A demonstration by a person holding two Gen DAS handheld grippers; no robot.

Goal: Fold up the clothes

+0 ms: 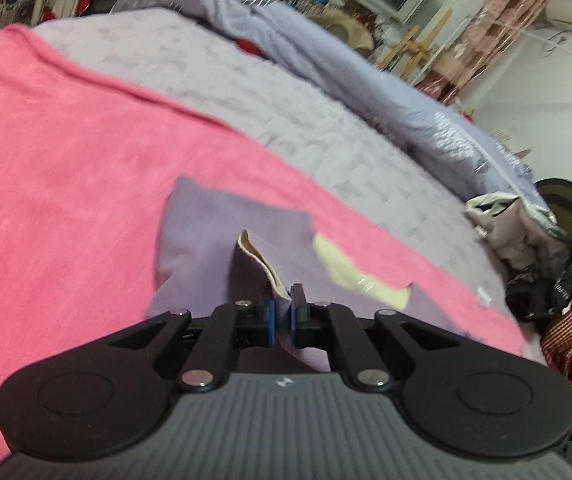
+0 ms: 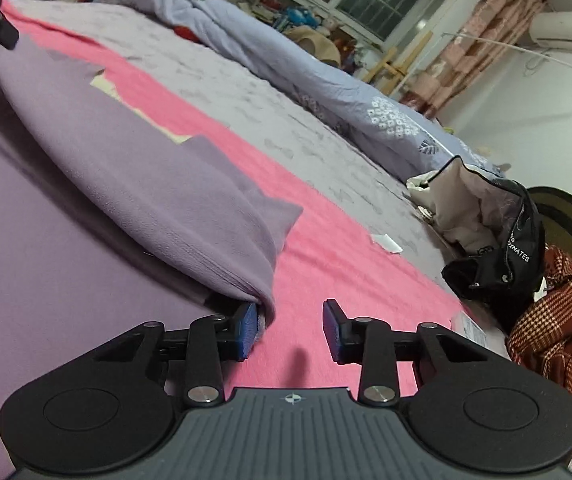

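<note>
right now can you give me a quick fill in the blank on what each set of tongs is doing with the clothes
1. The left tongs are ____ on an edge of the soft lilac fleece garment.
2. The right tongs are ____, with only one pad touching that garment.
3. The garment lies on a ____ terry blanket spread over the bed.
4. Inside the garment's neck opening, the lining is ____ coloured.

Missing words: shut; open; pink; cream

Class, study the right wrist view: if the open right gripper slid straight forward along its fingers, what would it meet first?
Probably only the pink blanket, which fills the gap ahead of the right gripper. The lilac garment already brushes its left finger; depth is uncertain.
</note>
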